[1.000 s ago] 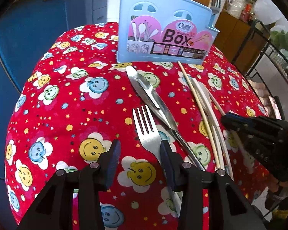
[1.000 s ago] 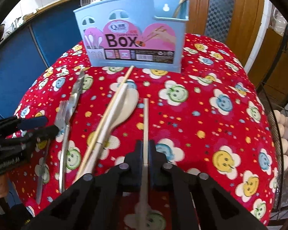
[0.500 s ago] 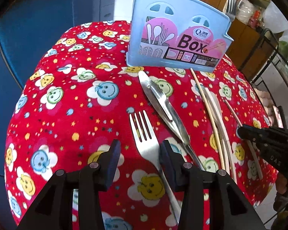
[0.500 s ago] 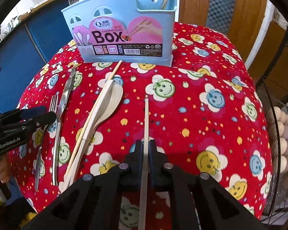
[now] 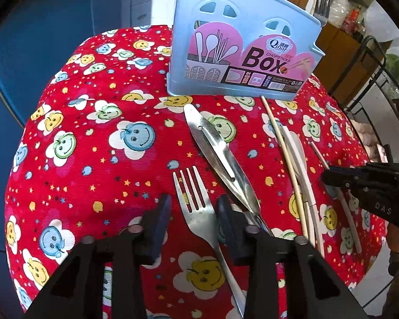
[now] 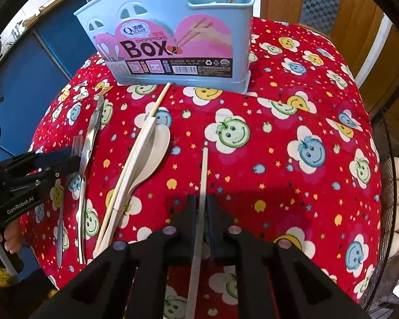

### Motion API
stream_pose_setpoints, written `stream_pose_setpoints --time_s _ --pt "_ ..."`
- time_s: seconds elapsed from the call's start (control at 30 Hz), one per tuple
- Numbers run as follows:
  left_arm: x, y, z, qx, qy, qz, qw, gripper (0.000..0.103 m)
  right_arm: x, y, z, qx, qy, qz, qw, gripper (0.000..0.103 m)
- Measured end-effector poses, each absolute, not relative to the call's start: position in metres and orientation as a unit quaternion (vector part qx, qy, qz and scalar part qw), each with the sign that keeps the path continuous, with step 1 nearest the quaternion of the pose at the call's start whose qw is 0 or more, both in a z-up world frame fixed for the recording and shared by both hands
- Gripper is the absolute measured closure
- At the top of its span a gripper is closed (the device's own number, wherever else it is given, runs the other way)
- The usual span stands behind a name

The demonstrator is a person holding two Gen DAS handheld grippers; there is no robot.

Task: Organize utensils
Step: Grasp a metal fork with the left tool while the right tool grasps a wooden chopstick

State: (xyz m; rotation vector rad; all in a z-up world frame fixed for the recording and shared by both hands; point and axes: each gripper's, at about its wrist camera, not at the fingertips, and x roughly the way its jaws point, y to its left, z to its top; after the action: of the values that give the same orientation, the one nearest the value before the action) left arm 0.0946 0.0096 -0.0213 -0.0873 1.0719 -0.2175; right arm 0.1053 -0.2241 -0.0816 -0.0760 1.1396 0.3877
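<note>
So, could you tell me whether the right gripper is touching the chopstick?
Touching. The right wrist view shows the right gripper with both fingers pressed against the sides of the chopstick, no gap showing.

Bright daylight falls evenly across a red-clothed table (image 5: 98, 186), seen through two fisheye lenses.

Both views are sharp at centre and bow strongly outward, with black vignetting rounding every corner. Glare streaks the steel knife (image 5: 215, 156) and fork (image 5: 196, 207) in the left view. In the right view, a soft shadow darkens the cloth just ahead of the right claw (image 6: 202, 207). A blown-out white patch sits beyond the table's far right edge in the left view.
</note>
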Motion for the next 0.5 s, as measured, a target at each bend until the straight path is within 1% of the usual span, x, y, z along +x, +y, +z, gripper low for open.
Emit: stream_pose_setpoints --time_s 0.07,0.1,0.3,0.33,0.37,0.5 --pt "0.094 0.009 -0.021 -0.054 0.513 -0.113 0.849 0.087 0.108 -0.223 -0.082 -0.036 0.537 0.184 0.823 0.092" --pt "0.094 0.009 -0.021 -0.063 0.514 -0.117 0.847 0.09 0.109 -0.222 -0.082 -0.036 0.537 0.184 0.822 0.092" --pt "0.09 0.01 -0.021 -0.087 0.512 -0.122 0.846 0.091 0.112 -0.221 -0.082 -0.037 0.531 0.191 0.825 0.092" --pt "0.088 0.009 -0.02 -0.084 0.509 -0.121 0.848 0.095 0.112 -0.222 -0.082 -0.038 0.528 0.192 0.826 0.094" --pt "0.087 0.009 -0.019 -0.082 0.506 -0.12 0.85 0.097 0.111 -0.222 -0.081 -0.04 0.524 0.192 0.829 0.095" --pt "0.083 0.005 -0.014 -0.071 0.504 -0.126 0.852 0.098 0.108 -0.224 -0.082 -0.037 0.519 0.196 0.831 0.095"
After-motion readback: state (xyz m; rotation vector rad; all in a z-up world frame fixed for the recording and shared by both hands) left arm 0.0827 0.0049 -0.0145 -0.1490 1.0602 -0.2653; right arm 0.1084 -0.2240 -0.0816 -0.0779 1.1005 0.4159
